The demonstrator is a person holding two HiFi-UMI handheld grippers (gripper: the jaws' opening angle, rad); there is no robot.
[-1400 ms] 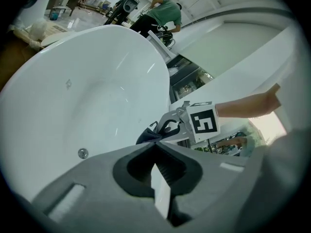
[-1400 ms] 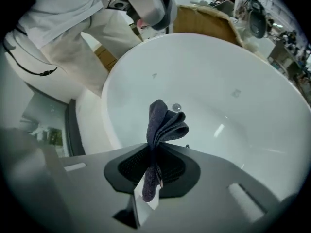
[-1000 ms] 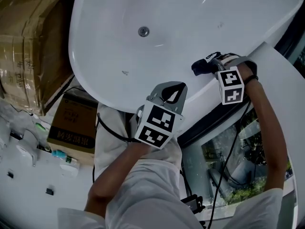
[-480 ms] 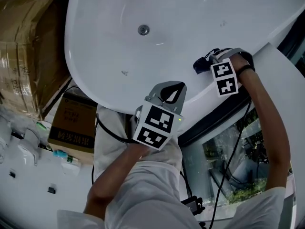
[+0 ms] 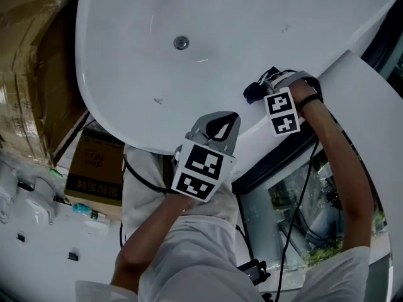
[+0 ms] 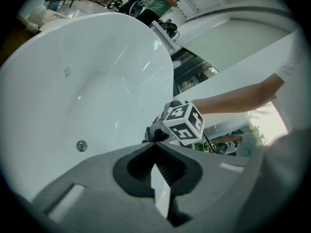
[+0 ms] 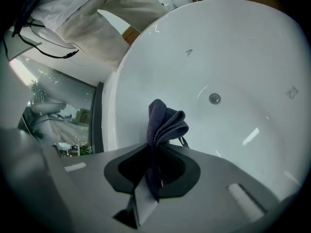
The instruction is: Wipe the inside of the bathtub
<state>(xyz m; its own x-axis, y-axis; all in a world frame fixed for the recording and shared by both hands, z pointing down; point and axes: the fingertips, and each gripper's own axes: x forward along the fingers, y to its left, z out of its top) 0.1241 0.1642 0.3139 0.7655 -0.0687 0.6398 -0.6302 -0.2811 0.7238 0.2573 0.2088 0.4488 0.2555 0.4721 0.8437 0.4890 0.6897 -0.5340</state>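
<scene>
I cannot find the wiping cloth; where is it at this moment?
The dark cloth is pinched in the right gripper, at the bathtub's near rim, on the head view's right side.

Grey left gripper [image 5: 230,116], white T-shirt [image 5: 189,257]

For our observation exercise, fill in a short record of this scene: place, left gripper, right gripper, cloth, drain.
Place: white bathtub, seen from above
Left gripper: shut, empty, near the bathtub's rim
Right gripper: shut on the cloth
Cloth: dark, bunched, held over the bathtub's inside
Drain: round, metal, uncovered
</scene>
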